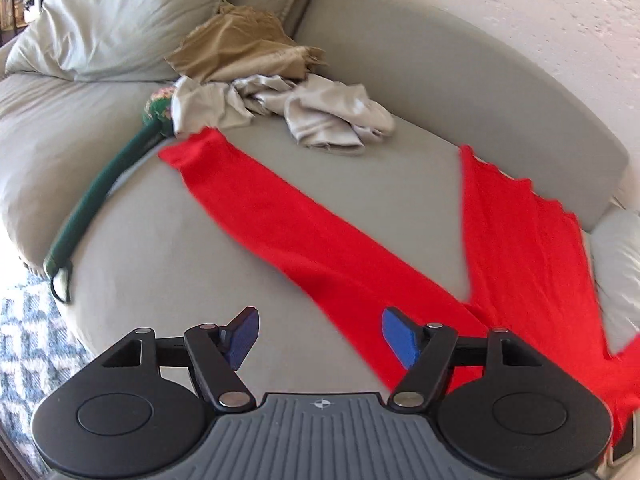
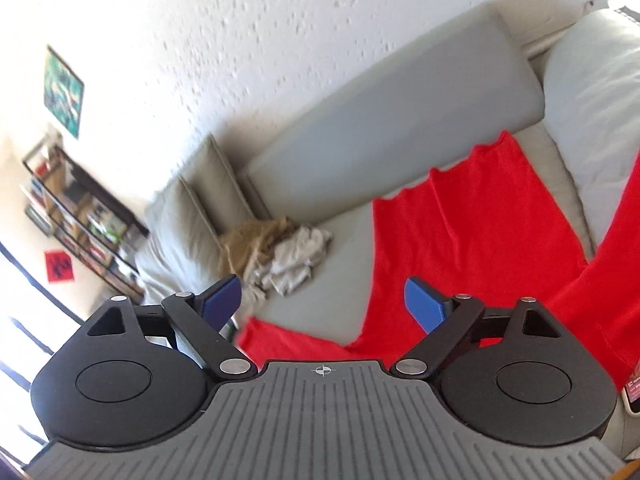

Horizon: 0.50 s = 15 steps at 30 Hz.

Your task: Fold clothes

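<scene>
You were over a grey sofa (image 1: 360, 184) by a white textured wall (image 2: 280, 40), shelves (image 2: 80, 216) further off. The red garment (image 1: 304, 240) lay spread flat on the seat, one long sleeve stretched out, ahead of both tongs. Left tongs (image 1: 318, 334) and right tongs (image 2: 322, 304) were both wide apart, holding nothing.

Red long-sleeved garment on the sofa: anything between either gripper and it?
Nothing visible. The red long-sleeved garment lies spread on the grey sofa seat, with the open left gripper and open right gripper above it and nothing between their fingers. The crumpled pale grey cloth and tan cloth lie apart, further back.
</scene>
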Tool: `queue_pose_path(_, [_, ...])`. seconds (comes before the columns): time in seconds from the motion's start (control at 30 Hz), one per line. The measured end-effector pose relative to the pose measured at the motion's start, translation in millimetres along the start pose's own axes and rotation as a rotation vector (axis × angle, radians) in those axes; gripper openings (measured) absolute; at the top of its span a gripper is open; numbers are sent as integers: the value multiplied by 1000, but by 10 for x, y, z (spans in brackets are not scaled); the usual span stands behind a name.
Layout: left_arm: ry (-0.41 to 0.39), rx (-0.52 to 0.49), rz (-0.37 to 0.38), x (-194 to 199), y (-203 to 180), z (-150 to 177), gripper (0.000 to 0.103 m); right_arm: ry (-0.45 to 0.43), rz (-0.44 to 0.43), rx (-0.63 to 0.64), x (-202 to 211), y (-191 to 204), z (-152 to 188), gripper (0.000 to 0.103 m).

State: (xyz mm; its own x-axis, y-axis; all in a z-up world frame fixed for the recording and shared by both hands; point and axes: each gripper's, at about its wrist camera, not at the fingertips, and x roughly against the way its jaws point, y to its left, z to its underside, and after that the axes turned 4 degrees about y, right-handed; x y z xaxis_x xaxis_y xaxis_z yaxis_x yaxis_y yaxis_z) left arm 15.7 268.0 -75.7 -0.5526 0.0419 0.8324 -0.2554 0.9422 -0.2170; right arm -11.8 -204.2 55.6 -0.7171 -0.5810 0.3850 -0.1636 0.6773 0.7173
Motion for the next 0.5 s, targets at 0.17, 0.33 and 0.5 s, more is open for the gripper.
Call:
queue_pose_path(0.17, [10, 107, -10, 33, -275, 485, 69, -153, -17, -164, 649, -430, 77, 97])
queue_pose_path(0.33, [32, 440, 64, -576, 52, 518, 45, -114, -40, -255, 768, -806, 331, 97])
queue_pose_path(0.5, [27, 583, 243, -743, 163, 480, 42, -84, -59, -257, 890, -955, 524, 97])
